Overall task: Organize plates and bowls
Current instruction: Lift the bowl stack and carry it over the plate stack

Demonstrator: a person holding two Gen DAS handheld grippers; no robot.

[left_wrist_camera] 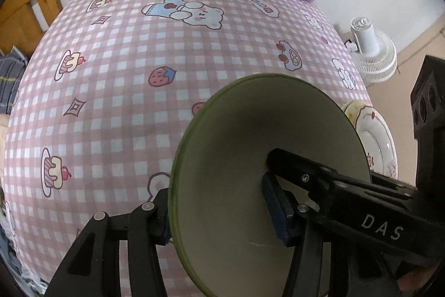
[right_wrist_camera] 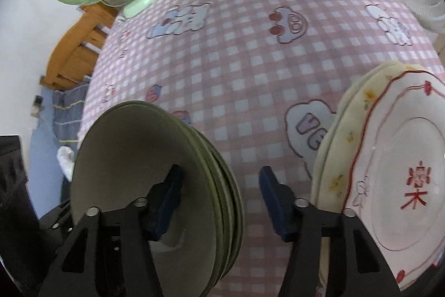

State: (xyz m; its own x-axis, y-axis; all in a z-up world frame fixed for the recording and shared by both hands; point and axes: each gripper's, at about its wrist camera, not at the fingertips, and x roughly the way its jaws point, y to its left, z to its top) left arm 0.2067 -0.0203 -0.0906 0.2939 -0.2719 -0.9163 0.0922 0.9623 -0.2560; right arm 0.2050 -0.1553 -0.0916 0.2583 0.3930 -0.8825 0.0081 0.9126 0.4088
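Here, on the left, the left gripper [left_wrist_camera: 217,208] straddles the wall of the stack of nested olive-green ceramic bowls [right_wrist_camera: 133,157]. One pad sits outside the rim and one inside, but I cannot tell whether they actually pinch it. The bowls sit near the front edge of the pink-and-white checked cartoon tablecloth [right_wrist_camera: 236,60]. They are round, so they have no long axis. Their mouths open up toward the cameras, and the stack's axis looks roughly upright.

Further right, the right gripper [right_wrist_camera: 219,185] is spread across the same rims with one pad inside the top bowl. The other pad is outside, with cloth showing between it and the rims, so it grips nothing.

Rightmost, just beside that outer finger, lies the white scallop-edged plate with red characters [right_wrist_camera: 403,171] on a cream flowered plate [right_wrist_camera: 345,135].

Likely risks:
- A pinch on only the top bowl's smooth wall could slip, or could lift that bowl alone and rattle the rest.
- The two inner fingers sit close together and could clash.
- The outer right finger could knock the plates.
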